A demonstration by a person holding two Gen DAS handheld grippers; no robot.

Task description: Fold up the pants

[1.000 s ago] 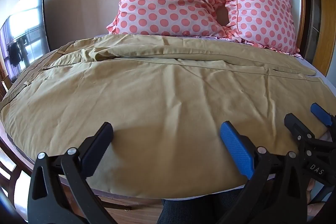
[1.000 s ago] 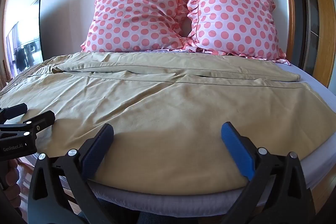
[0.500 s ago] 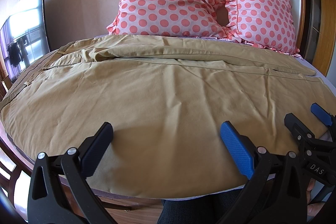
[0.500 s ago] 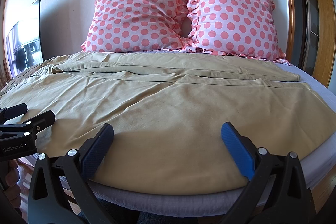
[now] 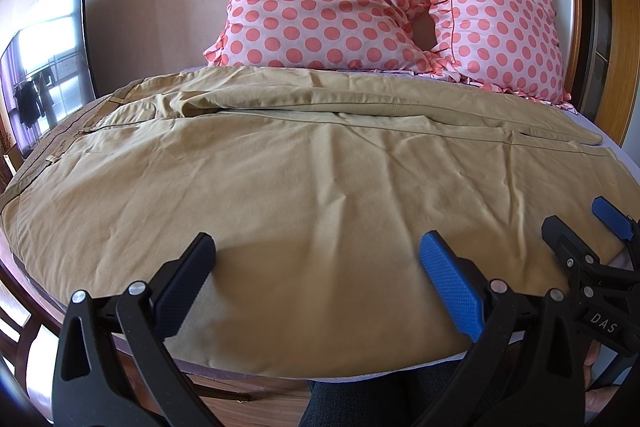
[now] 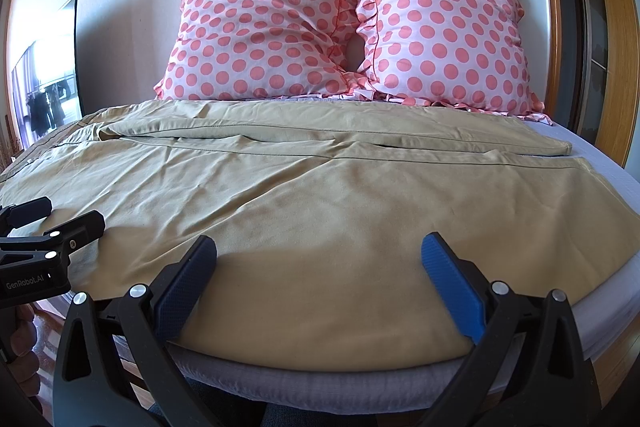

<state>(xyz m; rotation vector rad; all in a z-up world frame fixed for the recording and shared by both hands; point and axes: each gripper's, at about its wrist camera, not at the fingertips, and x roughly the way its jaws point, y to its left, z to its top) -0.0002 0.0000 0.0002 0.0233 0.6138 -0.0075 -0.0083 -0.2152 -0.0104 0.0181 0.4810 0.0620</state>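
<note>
Nothing has moved since before: both claws, left [image 5: 316,287] and right [image 6: 318,285], gape wide and empty over the tan pants [image 6: 320,211]. Labels read "GenRobot.AI", "DAS".

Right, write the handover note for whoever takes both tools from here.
Left tool: open, empty, poised over the near edge of the pants.
Right tool: open, empty, poised at the same near edge, further toward the cuffs.
Pants: tan, spread flat across the bed, waistband on the left, cuffs on the right, one leg nearer the two polka-dot pillows, the other nearer you.
Done: pants laid out; no fold made.
Left: grip the near edge with both tools, probably fold the near leg over the far one, then fold along the length.
</note>
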